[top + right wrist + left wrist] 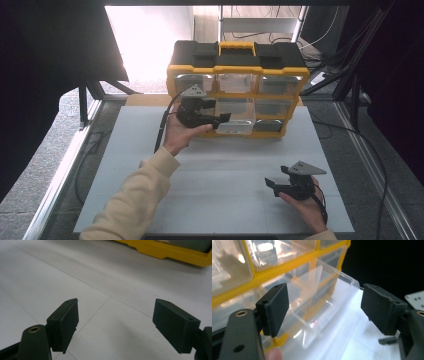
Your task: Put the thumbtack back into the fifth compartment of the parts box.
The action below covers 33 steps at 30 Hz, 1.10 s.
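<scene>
**Left gripper spread at the pulled-out drawer**

No brand or lettering can be read on anything here.

The left gripper is held against the yellow-and-black organizer at the far edge of the table. Its jaws stand wide apart with nothing pinched. The drawer is clear plastic, thin-walled and glossy, drawn partway out of the bottom row; it lies just past the left gripper's tips and shows between them in the left gripper view.

The right gripper rests near the table's near right edge, well apart from the organizer, jaws spread and empty.
</scene>
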### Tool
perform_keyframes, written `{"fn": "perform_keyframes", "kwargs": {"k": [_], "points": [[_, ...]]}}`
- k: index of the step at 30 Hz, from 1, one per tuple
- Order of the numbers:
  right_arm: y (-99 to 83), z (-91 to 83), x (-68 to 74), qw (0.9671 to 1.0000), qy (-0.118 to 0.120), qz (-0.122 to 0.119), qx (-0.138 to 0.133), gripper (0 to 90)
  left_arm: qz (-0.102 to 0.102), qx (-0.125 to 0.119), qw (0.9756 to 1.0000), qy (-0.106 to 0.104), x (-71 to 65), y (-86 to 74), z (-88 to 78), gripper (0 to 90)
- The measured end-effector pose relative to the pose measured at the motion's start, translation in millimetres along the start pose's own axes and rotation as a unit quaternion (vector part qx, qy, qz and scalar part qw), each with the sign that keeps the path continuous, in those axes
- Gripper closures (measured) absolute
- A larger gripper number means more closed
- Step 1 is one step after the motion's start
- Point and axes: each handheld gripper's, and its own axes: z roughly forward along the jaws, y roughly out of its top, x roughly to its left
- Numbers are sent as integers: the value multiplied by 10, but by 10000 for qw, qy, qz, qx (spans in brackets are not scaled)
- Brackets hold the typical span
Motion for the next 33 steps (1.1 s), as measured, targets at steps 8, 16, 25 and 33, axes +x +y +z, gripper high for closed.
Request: {"fn": "perform_keyframes", "kwargs": {"k": [8, 16, 25, 33], "points": [[0, -7, -1, 10000, -22, -4, -25, 212, 88, 17, 10000, 26, -89, -237, -321, 219], [1, 1, -3, 10000, -6, -11, -15, 211, -94, -109, 9998, 152, -100, -612, -613, 229], [2, 2, 0, 10000, -45, -43, -2, 211, -88, 34, 9996, 274, -132, -1064, -820, 229], [1, 2, 7, 10000, -52, -31, 2, 210, -250, 329, 9982, 438, -98, -1523, -907, 228]]}}
